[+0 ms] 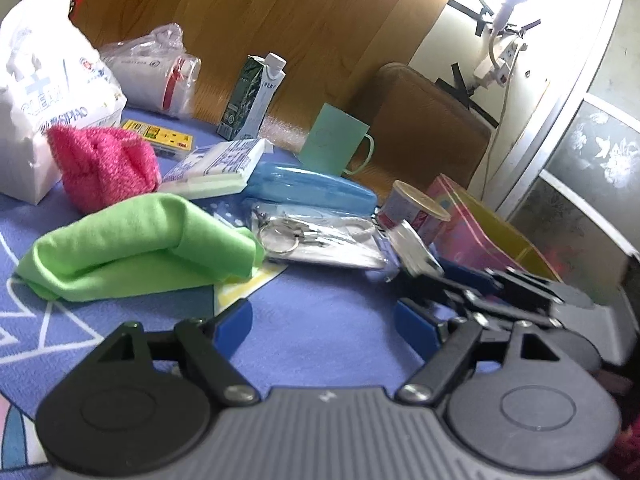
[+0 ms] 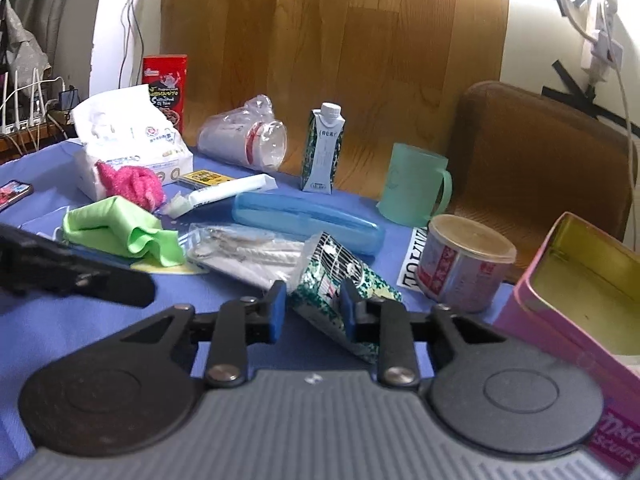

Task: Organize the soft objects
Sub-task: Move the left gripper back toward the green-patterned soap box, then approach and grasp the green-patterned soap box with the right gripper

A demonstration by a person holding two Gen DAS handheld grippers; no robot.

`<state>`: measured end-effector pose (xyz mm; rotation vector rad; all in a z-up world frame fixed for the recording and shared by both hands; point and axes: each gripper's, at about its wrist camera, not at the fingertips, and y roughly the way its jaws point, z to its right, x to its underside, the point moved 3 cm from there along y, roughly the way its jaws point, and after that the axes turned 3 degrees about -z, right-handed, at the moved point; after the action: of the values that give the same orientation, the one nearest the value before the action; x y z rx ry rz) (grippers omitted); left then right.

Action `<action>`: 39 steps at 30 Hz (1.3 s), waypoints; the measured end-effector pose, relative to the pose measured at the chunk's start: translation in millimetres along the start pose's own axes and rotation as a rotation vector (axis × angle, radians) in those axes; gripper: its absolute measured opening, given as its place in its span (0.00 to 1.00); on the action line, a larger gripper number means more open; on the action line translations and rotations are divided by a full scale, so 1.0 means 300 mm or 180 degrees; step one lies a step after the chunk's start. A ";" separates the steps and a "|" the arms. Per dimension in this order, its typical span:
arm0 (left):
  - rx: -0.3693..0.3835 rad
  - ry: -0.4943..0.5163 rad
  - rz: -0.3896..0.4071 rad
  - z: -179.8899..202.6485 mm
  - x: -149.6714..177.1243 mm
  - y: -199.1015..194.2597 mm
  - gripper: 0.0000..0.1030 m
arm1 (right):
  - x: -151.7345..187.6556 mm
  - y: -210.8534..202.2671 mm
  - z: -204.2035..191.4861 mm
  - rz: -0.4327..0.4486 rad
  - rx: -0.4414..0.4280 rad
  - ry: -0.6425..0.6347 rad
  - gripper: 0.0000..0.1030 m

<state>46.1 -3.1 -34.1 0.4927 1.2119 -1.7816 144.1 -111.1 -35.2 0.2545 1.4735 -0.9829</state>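
Right gripper point(image 2: 313, 312) nearest the lens: jaws narrowed onto a green patterned packet point(image 2: 340, 276) that sits between the blue pads, tilted, its far end raised toward the round tin point(image 2: 464, 268) — the hold looks like a pinch on a soft pouch, probably to carry it off the clutter. Just right of it stands an open pink box point(image 2: 568, 280), empty as far as can be seen, a likely place for sorted items. Left gripper point(image 1: 324, 324) hovers low over bare blue tabletop point(image 1: 320, 344), jaws spread wide, nothing between them — seemingly waiting its turn. Beyond its left finger lies the folded green cloth point(image 1: 132, 240), loosely rolled, resting on the tabletop; behind that the pink knitted cloth point(image 1: 104, 164) leans against a white tissue pack point(image 1: 40, 92). Mid-field: a clear bag with key rings point(image 1: 316, 240) and a blue case point(image 1: 308, 186). Farthest back, a mint cup point(image 1: 336, 140) and a carton point(image 1: 252, 96) stand upright by the wooden board.
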 end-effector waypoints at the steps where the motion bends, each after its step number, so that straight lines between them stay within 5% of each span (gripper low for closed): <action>1: -0.0049 0.0050 -0.0010 0.007 0.000 0.004 0.79 | 0.010 -0.017 -0.005 0.0006 -0.0025 -0.0023 0.30; 9: -0.0606 0.0545 -0.0097 0.086 0.017 0.040 0.85 | 0.120 -0.161 -0.065 -0.0025 -0.0440 -0.0226 0.26; 13: -0.0779 0.0592 -0.0114 0.090 0.016 0.046 0.90 | 0.145 -0.178 -0.037 0.0040 -0.0454 0.0022 0.47; 18: -0.0943 0.0612 -0.0114 0.086 0.011 0.054 0.92 | 0.153 -0.168 0.030 0.0032 -0.0484 0.0566 0.49; 39: -0.1224 0.0712 -0.0203 0.088 0.006 0.082 1.00 | 0.167 -0.168 0.066 0.0025 -0.0546 0.0844 0.59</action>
<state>69.9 -30.1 -36.8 0.4377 1.6985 -1.5211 114.4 -175.0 -56.6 0.2734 1.7870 -0.8330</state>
